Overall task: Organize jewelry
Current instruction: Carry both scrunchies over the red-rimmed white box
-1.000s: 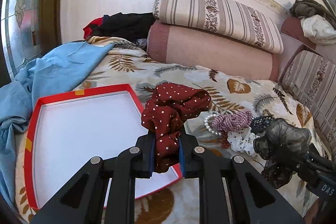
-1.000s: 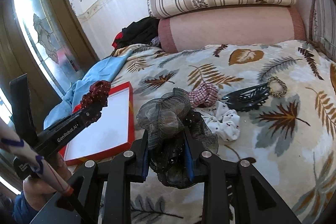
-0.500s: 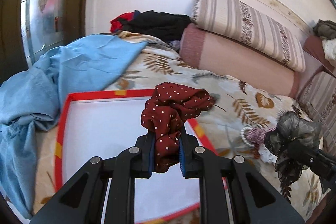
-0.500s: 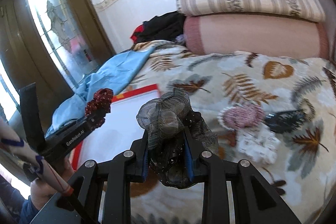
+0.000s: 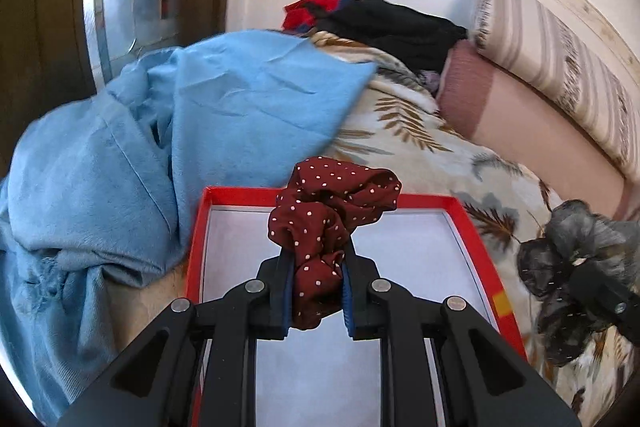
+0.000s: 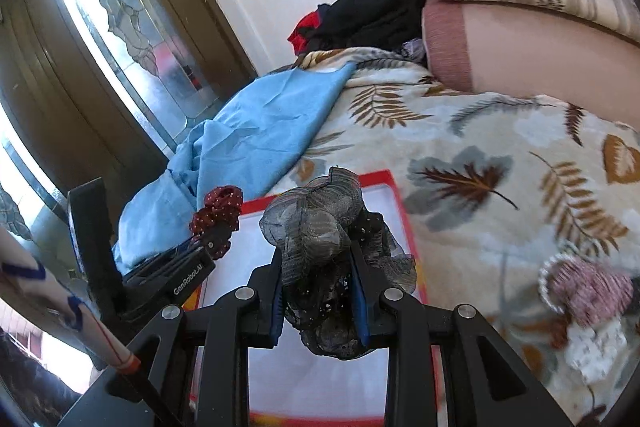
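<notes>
My left gripper [image 5: 316, 269] is shut on a dark red polka-dot scrunchie [image 5: 332, 203] and hangs over the white inside of a red-rimmed box lid [image 5: 472, 227]. The right gripper [image 6: 318, 285] is shut on a grey-black gauze scrunchie [image 6: 316, 223] above the same lid [image 6: 400, 195]. In the left wrist view the gauze scrunchie [image 5: 568, 267] shows at the right edge. The right wrist view shows the left gripper [image 6: 212, 235] with its red scrunchie [image 6: 218, 205] to the left. A pink scrunchie with a pearl ring [image 6: 588, 285] and a white one [image 6: 596, 345] lie on the bed at right.
A crumpled blue cloth [image 5: 160, 147] lies against the lid's left side. Stacked bolsters [image 5: 552, 99] and dark clothes [image 5: 384, 23] line the wall behind. A glass-panelled door [image 6: 120, 27] stands at the left. The leaf-print bedspread [image 6: 500, 155] stretches to the right.
Both grippers have swung left with their scrunchies, from above the pile of hair ties to above the red-rimmed lid. The pile has slid toward the right edge of view.
</notes>
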`<state>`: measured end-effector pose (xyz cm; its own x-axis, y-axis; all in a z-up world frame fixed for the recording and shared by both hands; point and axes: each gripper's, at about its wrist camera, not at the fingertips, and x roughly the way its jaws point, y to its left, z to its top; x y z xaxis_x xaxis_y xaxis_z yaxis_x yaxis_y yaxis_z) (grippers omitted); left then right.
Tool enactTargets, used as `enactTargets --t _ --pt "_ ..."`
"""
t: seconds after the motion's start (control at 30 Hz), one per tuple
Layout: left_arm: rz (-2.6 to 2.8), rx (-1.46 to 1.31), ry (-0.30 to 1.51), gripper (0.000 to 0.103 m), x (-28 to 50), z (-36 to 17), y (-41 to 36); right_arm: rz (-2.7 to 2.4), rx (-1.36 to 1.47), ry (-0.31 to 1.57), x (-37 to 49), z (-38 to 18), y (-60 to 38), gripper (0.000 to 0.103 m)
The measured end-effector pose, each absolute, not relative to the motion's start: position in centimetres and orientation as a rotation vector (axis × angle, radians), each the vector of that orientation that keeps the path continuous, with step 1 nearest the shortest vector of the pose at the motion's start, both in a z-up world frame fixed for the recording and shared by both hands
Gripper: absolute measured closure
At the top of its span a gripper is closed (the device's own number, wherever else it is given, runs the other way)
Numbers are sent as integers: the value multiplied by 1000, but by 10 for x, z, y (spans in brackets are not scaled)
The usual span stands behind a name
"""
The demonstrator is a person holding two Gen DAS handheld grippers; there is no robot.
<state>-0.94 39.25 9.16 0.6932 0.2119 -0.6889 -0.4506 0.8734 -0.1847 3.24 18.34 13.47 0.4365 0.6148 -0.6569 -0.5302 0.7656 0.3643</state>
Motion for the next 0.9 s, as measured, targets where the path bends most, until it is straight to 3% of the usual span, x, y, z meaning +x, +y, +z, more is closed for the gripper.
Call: enactTargets --t 0.4,0.9 --pt "416 -415 813 85 18 57 414 675 76 969 94 88 250 73" --pt "473 -432 837 80 24 45 419 644 66 1006 122 57 263 71"
